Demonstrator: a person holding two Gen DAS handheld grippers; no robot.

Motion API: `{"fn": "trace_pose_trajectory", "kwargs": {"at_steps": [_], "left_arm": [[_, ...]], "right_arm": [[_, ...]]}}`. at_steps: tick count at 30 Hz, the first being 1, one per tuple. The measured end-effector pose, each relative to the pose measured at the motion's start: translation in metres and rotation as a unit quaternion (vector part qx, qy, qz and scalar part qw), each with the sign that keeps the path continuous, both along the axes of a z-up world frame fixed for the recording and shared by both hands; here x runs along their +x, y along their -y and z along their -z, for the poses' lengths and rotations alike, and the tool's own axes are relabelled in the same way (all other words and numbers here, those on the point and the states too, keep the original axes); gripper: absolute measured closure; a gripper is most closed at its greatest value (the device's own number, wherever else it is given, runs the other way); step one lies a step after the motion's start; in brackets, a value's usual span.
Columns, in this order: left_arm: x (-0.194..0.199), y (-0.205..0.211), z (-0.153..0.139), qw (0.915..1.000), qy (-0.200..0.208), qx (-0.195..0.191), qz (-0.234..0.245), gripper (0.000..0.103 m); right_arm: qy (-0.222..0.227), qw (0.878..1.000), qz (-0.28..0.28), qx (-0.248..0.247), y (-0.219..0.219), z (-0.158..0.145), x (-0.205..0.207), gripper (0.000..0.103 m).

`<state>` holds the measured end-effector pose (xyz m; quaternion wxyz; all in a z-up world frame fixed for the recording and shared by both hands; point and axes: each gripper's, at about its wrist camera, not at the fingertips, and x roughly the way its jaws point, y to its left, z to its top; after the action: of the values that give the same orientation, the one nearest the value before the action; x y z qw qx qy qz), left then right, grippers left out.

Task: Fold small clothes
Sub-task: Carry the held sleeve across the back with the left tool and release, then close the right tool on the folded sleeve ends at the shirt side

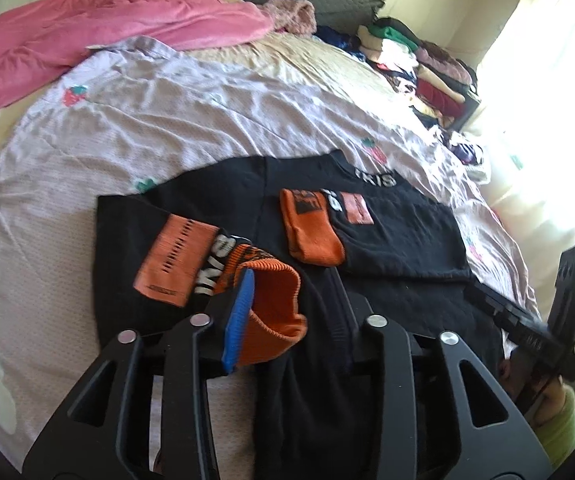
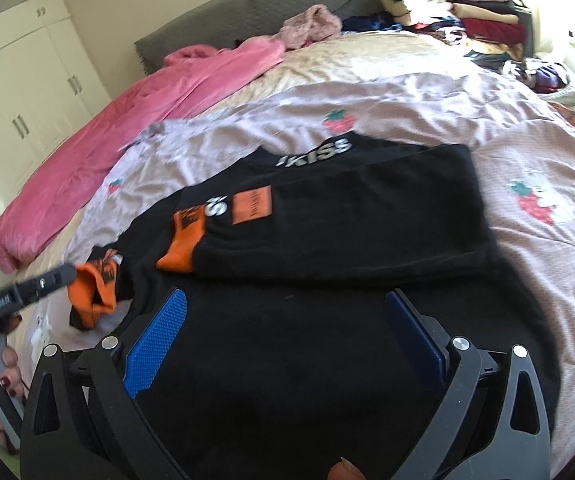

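A black top [image 1: 387,236] with orange cuffs and orange patches lies on the bed; it also shows in the right wrist view [image 2: 327,224]. Its right sleeve is folded across the chest, orange cuff [image 1: 311,232] toward the middle. My left gripper [image 1: 287,320] is shut on the other sleeve's orange cuff [image 1: 275,304] and holds it lifted; the right wrist view shows this cuff [image 2: 95,292] pinched at the left. My right gripper [image 2: 287,344] is open, low over the top's black lower part, its blue pads [image 2: 159,340] apart and empty.
A pale pink strawberry-print sheet [image 1: 167,120] covers the bed. A pink blanket [image 1: 87,28] lies at the far side by the grey headboard [image 2: 287,4]. Stacks of folded clothes [image 2: 467,12] sit at the far right corner. White wardrobes [image 2: 19,92] stand at the left.
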<state>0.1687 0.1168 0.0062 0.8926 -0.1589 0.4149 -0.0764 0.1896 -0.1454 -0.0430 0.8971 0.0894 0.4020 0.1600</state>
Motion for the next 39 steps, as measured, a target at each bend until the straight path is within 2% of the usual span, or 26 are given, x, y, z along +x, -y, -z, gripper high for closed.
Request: {"fn": "trace_pose_trajectory", "kwargs": {"at_steps": [5, 8, 11, 17, 19, 21, 22, 26, 30, 38, 39], "left_arm": [[-0.003, -0.017, -0.008, 0.9997, 0.011, -0.011, -0.018, 0.067], [-0.006, -0.025, -0.011, 0.9995, 0.013, -0.013, -0.025, 0.059], [-0.007, -0.033, -0.014, 0.9991, 0.016, -0.03, -0.026, 0.059], [-0.009, -0.046, -0.015, 0.9975, 0.015, 0.026, -0.064, 0.049], [-0.009, -0.052, -0.012, 0.9955, 0.012, 0.051, -0.079, 0.048], [-0.011, -0.058, -0.01, 0.9937, 0.009, 0.068, -0.089, 0.04], [-0.011, -0.059, -0.008, 0.9929, 0.007, 0.076, -0.091, 0.039], [-0.015, -0.065, -0.004, 0.9902, 0.004, 0.1, -0.098, 0.037], [-0.018, -0.07, -0.002, 0.9901, 0.003, 0.098, -0.101, 0.035], [-0.021, -0.068, -0.002, 0.9886, 0.006, 0.118, -0.093, 0.034], [-0.021, -0.068, -0.002, 0.9884, 0.006, 0.119, -0.093, 0.034]], "right_arm": [[-0.011, 0.999, -0.051, -0.009, -0.042, 0.009, -0.004, 0.004], [-0.016, 0.997, -0.077, -0.015, -0.063, 0.014, -0.006, 0.004], [-0.018, 0.995, -0.097, -0.018, -0.082, 0.016, -0.008, 0.004], [-0.02, 0.992, -0.126, -0.026, -0.107, 0.02, -0.012, 0.004], [-0.022, 0.99, -0.136, -0.024, -0.116, 0.02, -0.011, 0.004], [-0.022, 0.989, -0.145, -0.025, -0.126, 0.019, -0.008, 0.004], [-0.021, 0.988, -0.149, -0.025, -0.13, 0.019, -0.007, 0.004], [-0.025, 0.986, -0.166, -0.015, -0.147, 0.017, 0.0, 0.005], [-0.04, 0.984, -0.175, -0.008, -0.16, 0.021, 0.011, 0.006], [-0.072, 0.981, -0.18, -0.009, -0.173, 0.04, 0.027, 0.04], [-0.074, 0.98, -0.184, -0.006, -0.174, 0.041, 0.028, 0.05]]}}
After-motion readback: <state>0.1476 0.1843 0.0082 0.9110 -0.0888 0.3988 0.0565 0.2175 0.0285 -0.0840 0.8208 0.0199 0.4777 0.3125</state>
